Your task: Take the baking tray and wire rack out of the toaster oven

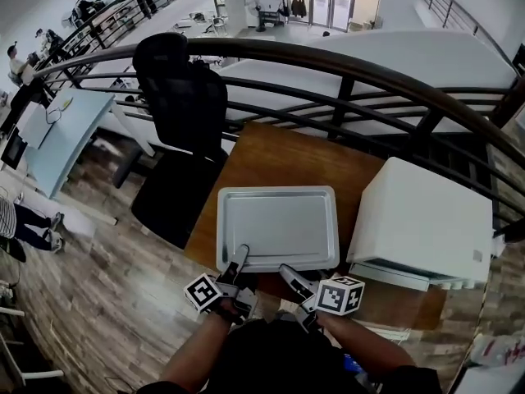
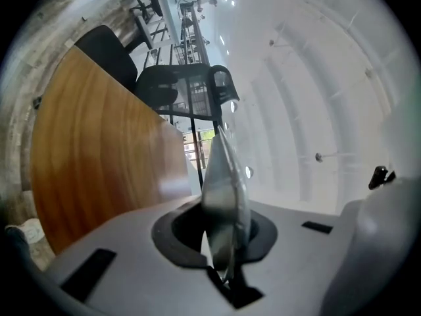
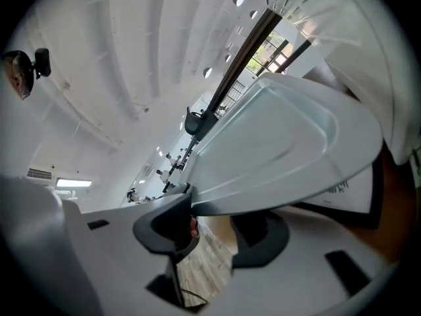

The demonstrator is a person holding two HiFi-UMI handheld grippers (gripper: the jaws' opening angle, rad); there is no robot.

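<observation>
Right, nearest to me my left claw (image 1: 239, 258) is clamped tight on the near rim of the baking tray (image 1: 279, 226), with the thin metal edge pinched between its pads. My right claw (image 1: 292, 274) sits just beside it along the same rim, but its jaws stand apart. The rim lies across their tips and I see the tray's underside above them, so I judge it props rather than grips. The tray is out of the toaster oven (image 1: 426, 220), held flat over the wooden table (image 1: 279, 150) with its near edge off the wood; whether the far edge touches I cannot tell. It looks like thin sheet metal: light, stiff, smooth and a bit slippery, and likely to swivel on a single pinch. So the rolled rim is the place to hold, with my two claws set wider apart. The white oven stands just to the tray's right. No wire rack shows. Beyond the table are a black office chair (image 1: 180, 97) and a dark railing (image 1: 353, 68).
</observation>
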